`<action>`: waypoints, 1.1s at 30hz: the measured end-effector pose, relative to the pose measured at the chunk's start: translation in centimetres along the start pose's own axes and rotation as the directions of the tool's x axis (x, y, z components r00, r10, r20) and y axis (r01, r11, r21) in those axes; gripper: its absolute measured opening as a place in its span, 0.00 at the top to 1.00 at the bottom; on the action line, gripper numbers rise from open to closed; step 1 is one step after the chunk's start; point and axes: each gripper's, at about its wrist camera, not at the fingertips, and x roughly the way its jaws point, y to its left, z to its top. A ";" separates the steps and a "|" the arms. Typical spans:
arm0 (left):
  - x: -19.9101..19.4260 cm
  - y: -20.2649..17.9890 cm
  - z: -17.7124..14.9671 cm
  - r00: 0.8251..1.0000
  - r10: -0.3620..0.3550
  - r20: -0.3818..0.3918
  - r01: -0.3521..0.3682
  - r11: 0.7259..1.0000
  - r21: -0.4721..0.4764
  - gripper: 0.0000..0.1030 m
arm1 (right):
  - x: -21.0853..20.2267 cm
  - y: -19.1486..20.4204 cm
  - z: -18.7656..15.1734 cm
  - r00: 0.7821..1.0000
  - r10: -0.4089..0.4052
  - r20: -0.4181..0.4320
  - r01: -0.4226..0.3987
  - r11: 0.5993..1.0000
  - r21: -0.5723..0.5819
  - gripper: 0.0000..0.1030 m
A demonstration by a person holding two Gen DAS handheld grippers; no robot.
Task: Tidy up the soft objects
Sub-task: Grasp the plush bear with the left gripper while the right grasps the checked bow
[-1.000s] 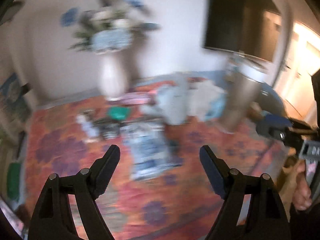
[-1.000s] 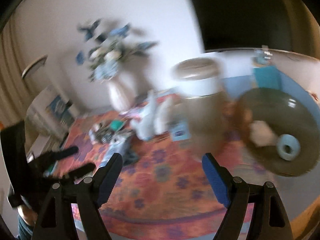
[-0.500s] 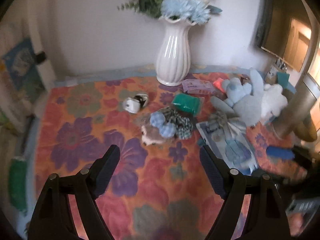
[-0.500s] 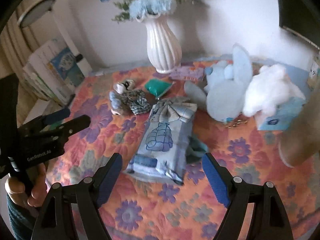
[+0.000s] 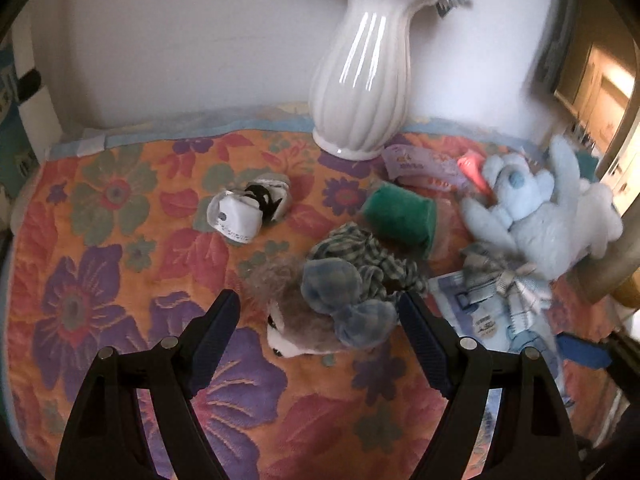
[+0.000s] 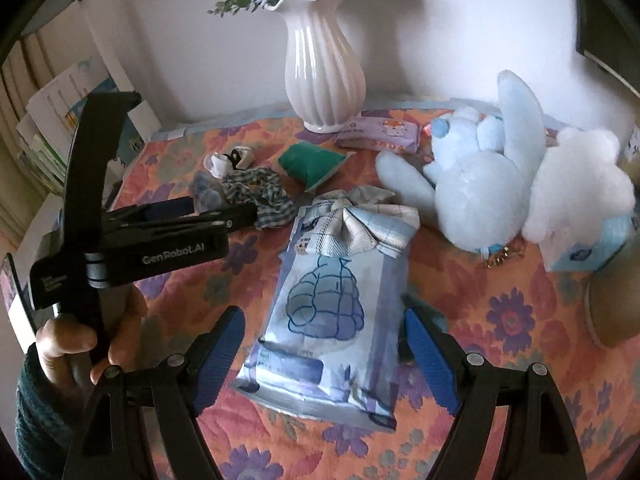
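Note:
My left gripper [image 5: 320, 336] is open and empty, just above a small furry toy with a blue bow [image 5: 324, 312] and a checked scrunchie [image 5: 372, 264]. A green pouch [image 5: 400, 216], a small white shoe [image 5: 240, 212] and a light blue plush rabbit [image 5: 536, 216] lie beyond. My right gripper [image 6: 324, 356] is open and empty over a blue printed package [image 6: 332, 320] with a plaid bow [image 6: 360, 220] on its far end. The blue rabbit [image 6: 480, 184] and a white plush [image 6: 576, 188] lie to the right. The left gripper [image 6: 224, 216] shows at the left.
A white ribbed vase [image 5: 360, 80] with blue flowers stands at the back by the wall, also in the right wrist view [image 6: 324, 68]. A purple tissue pack [image 6: 380, 132] lies by it. A floral cloth [image 5: 100, 260] covers the table. Books [image 6: 68, 120] stand at left.
Both views have swung from blurred, raised positions down toward the table. My left gripper moved forward to the furry toy and scrunchie. My right gripper closed in on the blue package.

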 end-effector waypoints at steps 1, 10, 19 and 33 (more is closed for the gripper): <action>0.0 0.1 -0.1 1.000 -0.004 0.001 0.004 1.000 -0.008 0.23 | 0.1 0.1 0.0 1.000 0.000 0.000 0.000 1.000 0.000 0.22; -0.6 0.0 -0.1 0.998 -0.042 0.047 0.042 0.999 0.014 0.59 | 1.9 1.7 -0.5 0.997 -0.078 0.014 0.079 0.996 -0.033 0.22; -5.0 -0.6 -1.9 0.993 -0.019 0.115 0.023 0.999 -0.032 0.60 | -3.2 0.1 -1.1 0.987 -0.026 0.160 0.044 0.993 -0.111 0.89; -7.9 2.7 -6.8 0.976 0.120 0.184 -0.072 0.965 -0.251 0.59 | -3.8 -2.6 -0.6 0.988 0.154 0.017 -0.153 0.987 -0.044 0.55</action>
